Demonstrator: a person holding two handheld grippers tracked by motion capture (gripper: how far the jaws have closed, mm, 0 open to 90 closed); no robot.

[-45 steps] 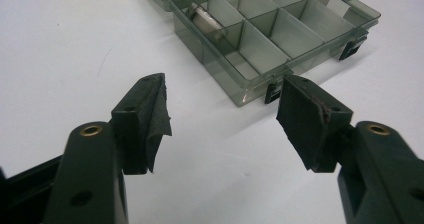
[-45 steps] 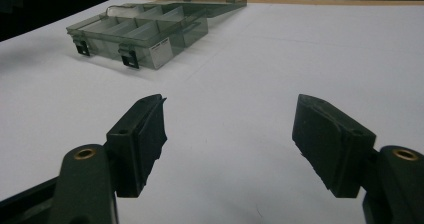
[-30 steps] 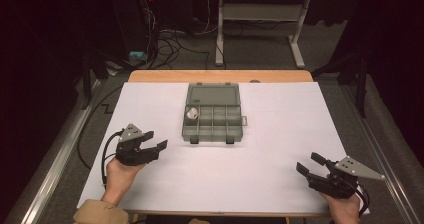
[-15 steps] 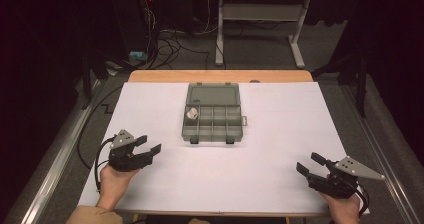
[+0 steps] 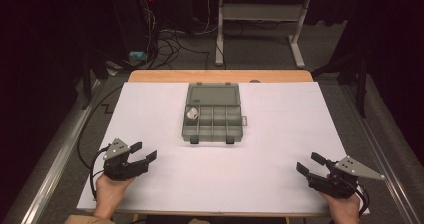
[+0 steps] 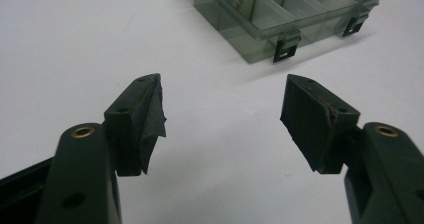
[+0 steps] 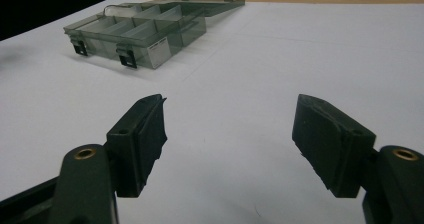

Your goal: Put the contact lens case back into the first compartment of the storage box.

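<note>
Looking down from the high view, a grey compartment box (image 5: pixel 214 113) lies open at the middle of the white tabletop (image 5: pixel 280 134), a small pale item (image 5: pixel 192 114) in its left compartment. The left tool (image 5: pixel 143 151) rests near the left edge, jaws wide and just opened further, nothing between them; the right tool (image 5: pixel 311 164) sits near right, also wide and empty. From the left gripper view, the box (image 6: pixel 280 19) lies far right beyond spread jaws. From the right gripper view, it (image 7: pixel 145 29) lies far left.

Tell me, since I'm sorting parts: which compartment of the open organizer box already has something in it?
The far-left compartment of the organizer box, in the row beside the lid, holds a small pale item; the other compartments look empty.
</note>
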